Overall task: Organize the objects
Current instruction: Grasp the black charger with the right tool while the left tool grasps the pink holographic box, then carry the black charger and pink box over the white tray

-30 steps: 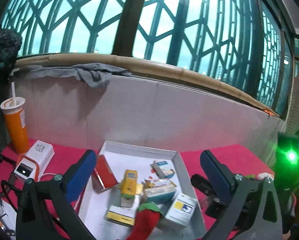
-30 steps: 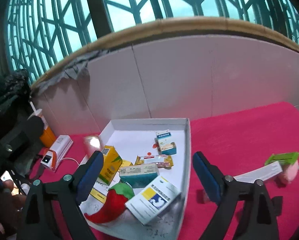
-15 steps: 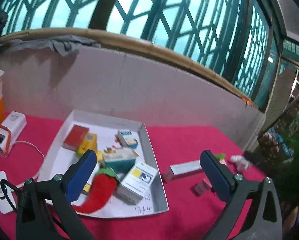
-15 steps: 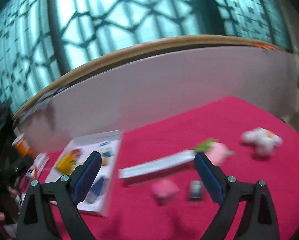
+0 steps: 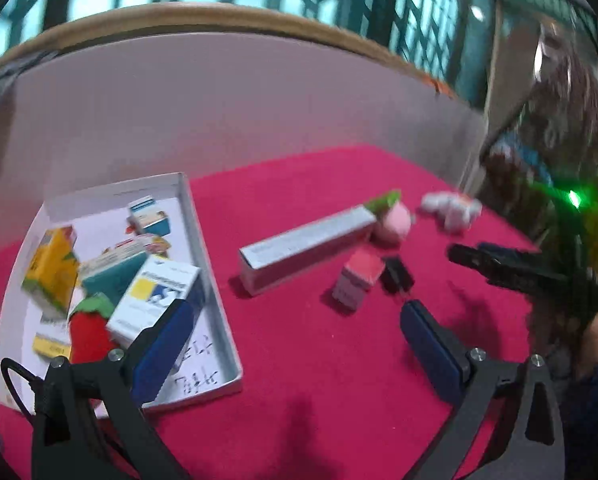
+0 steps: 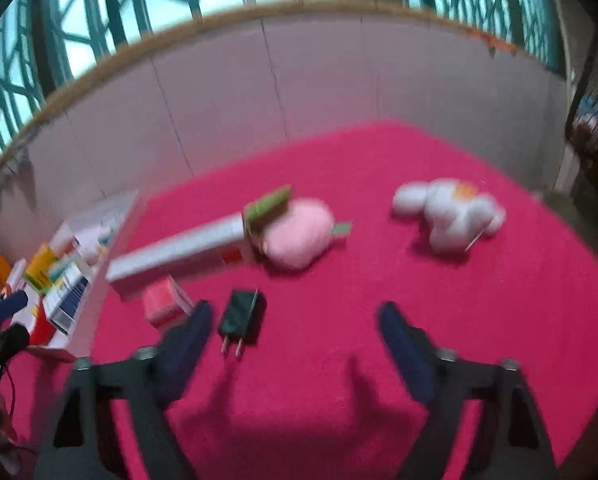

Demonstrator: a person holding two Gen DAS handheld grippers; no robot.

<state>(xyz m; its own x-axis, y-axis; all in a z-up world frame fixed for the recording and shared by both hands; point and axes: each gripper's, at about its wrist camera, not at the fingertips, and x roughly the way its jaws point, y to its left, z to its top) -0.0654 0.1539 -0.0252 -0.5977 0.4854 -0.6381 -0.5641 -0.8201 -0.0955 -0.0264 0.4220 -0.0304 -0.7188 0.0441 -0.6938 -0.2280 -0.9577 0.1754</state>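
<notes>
Left wrist view: left gripper [image 5: 295, 334] spread wide, nothing between the blue pads, aimed down at bare red cloth [image 5: 323, 380].
Right wrist view: right gripper [image 6: 295, 334] with jaws closing, no object between them yet; black plug adapter [image 6: 242, 314] just inside the left pad, prongs toward the camera.
White tray [image 5: 215, 300]: at 9 o'clock in the left view, crowded with medicine boxes [image 5: 155, 292] and a red plush chili [image 5: 87, 334].
Still loose on the cloth: long grey carton [image 5: 307, 246] at 12 o'clock, pink plush [image 6: 299, 232] touching its far end, small pink box [image 6: 163, 300] just beside the adapter, white plush [image 6: 451, 210] at 1 o'clock, well apart.
Probable step: reach for the adapter, or possibly something near it; target not certain, both views blurred.
Risk, miss: adapter off-centre, hard by one pad; closing early likely to nudge or flip it rather than pinch it.
Risk, neighbour: pink box close enough to be knocked or caught along with the adapter.
Risk, hold: flat, smooth body with prongs; edge pinch apt to slip or swing.
Risk, tray: little free floor; drop onto stacked boxes likely to slide or spill over the low wall.
Risk, crowding: both grippers aimed at the same patch, so possible collision.
</notes>
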